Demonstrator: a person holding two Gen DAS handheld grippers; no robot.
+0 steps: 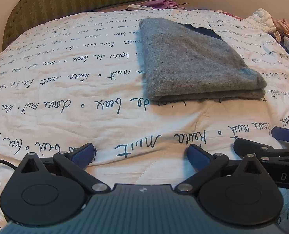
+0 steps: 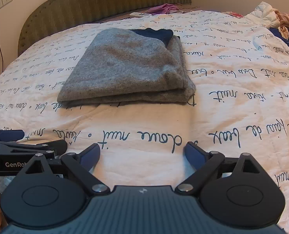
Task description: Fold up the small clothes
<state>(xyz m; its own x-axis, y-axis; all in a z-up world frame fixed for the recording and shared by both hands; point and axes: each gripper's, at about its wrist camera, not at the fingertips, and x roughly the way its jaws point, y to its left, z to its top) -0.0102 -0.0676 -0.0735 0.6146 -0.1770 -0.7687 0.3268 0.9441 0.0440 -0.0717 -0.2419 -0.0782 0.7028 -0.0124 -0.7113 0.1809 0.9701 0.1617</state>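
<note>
On the quilt [image 1: 66,97], folded grey sweater [image 1: 191,62], both grippers spread wide, empty.

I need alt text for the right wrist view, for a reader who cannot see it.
A folded grey garment lies on a white bedspread printed with handwriting, a dark cloth showing at its far end. In front, the right gripper is open and empty; the left gripper enters at the left edge.

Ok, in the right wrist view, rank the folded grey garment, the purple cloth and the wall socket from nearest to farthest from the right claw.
From the right claw, open over the quilt:
1. Folded grey garment, straight ahead on the quilt.
2. Purple cloth, beyond it by the headboard, slightly right.
3. Wall socket, far left on the wall; its rank against the purple cloth is too close to call.
</note>
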